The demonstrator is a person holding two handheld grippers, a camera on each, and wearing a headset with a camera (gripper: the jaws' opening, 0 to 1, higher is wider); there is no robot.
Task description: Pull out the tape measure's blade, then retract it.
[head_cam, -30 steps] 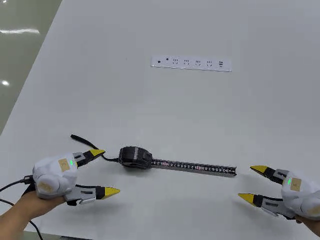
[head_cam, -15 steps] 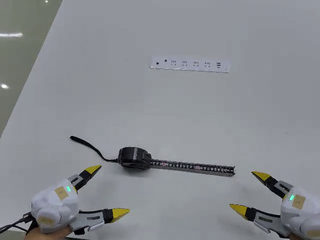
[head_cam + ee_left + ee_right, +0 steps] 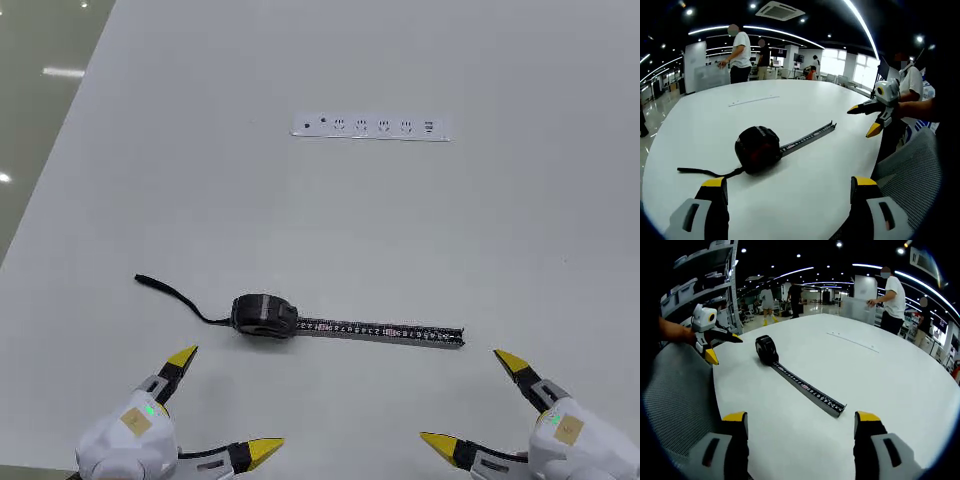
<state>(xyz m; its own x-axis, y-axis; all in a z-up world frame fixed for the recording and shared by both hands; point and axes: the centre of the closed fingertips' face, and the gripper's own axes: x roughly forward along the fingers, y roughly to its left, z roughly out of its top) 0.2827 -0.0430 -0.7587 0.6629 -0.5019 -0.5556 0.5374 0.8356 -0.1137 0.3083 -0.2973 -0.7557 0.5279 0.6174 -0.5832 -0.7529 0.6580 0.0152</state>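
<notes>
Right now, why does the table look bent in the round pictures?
Left gripper view and right gripper view: fisheye lenses bow the table and ceiling lights; head view: the table edge runs straight, and lamp glare spots the floor.

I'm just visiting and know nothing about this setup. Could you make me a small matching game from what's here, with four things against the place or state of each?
Things:
1. tape measure case
2. blade
3. power strip
4. left gripper

Places or states:
A. open, holding nothing
B. white, lying at the far side of the table
C. pulled out, lying flat
D. black and rounded, with a strap trailing from it

Pairs: 1-D, 2-C, 3-B, 4-A.
</notes>
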